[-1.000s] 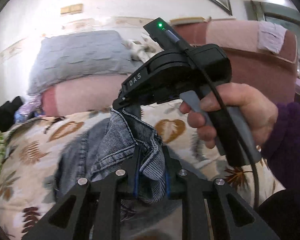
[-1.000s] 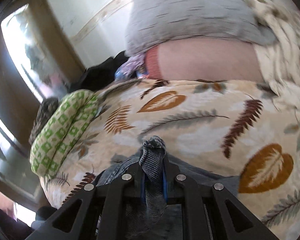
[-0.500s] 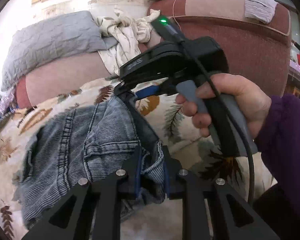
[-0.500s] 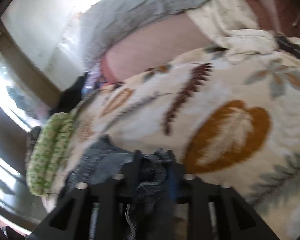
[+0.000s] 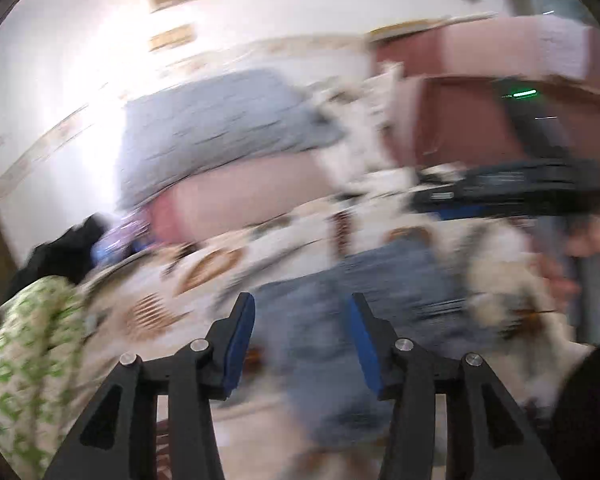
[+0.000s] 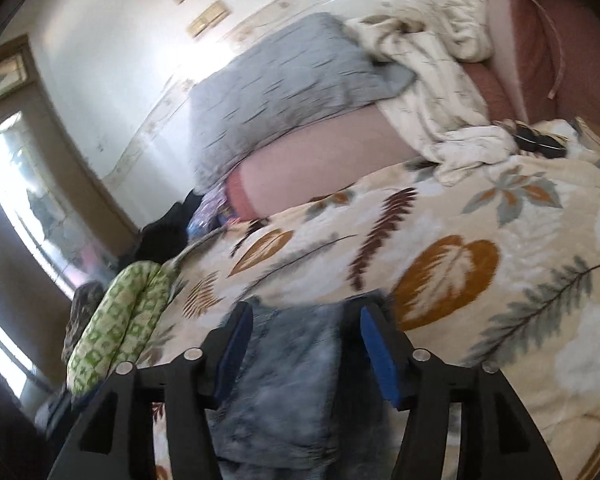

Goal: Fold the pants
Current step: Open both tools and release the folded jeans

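Letting go on both sides, I worry first about the fold slipping: the leaf-print blanket (image 6: 480,216) is soft and lumpy, so the denim could slide or spring back as I draw away, and a pad could snag a seam. My left gripper (image 5: 302,340) has its jaws opening, nothing pinched; the jeans (image 5: 360,304) lie blurred on the blanket just beyond and below the blue pads (image 5: 240,340). My right gripper (image 6: 306,344) is opening too, the denim lying slack between its pads and under them, not clamped
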Motion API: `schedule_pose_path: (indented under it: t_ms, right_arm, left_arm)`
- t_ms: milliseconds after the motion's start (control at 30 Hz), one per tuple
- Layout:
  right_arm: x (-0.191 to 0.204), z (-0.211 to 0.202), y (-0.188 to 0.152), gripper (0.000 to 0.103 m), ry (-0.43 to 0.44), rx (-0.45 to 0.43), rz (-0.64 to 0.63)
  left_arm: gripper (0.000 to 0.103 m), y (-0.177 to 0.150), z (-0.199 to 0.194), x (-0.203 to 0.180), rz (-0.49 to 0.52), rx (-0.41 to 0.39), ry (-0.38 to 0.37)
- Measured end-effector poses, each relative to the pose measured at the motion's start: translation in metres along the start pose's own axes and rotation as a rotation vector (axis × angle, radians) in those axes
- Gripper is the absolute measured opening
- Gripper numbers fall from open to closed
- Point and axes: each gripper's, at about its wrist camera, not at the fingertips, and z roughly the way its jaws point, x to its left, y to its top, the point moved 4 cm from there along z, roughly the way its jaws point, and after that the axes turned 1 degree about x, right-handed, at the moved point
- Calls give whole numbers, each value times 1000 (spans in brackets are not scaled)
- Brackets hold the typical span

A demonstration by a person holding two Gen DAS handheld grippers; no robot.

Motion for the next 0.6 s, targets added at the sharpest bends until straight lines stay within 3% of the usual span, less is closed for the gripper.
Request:
schedule_pose_path:
  t_ms: [100,167,233,300,433,500,600]
  right_arm:
    - [31,20,-6,60,18,26,-44]
    - [43,37,-12,60,32,50,-40]
    - [45,52,-19,60,-19,72,-57]
    - [36,69,-24,60,-91,107,-81]
    - [5,83,-27,60,-148,168,-16]
    - [-9,83,-29,60,-210,183,-1]
    - [-33,87,-38,60,-232,239,62]
  left_arm:
    - [50,-6,25,26,-39,40,41]
    - [50,-13,38,32,-84,68,11]
    - [50,-22,50,29,-106,101,-54]
    - [50,-30,65,22,-96,139,-87]
    - [50,-42,82,14,-110,187,-104]
    - [50,-48,80,10,-104,203,-93]
    - [50,-59,82,2,-61,234,-77]
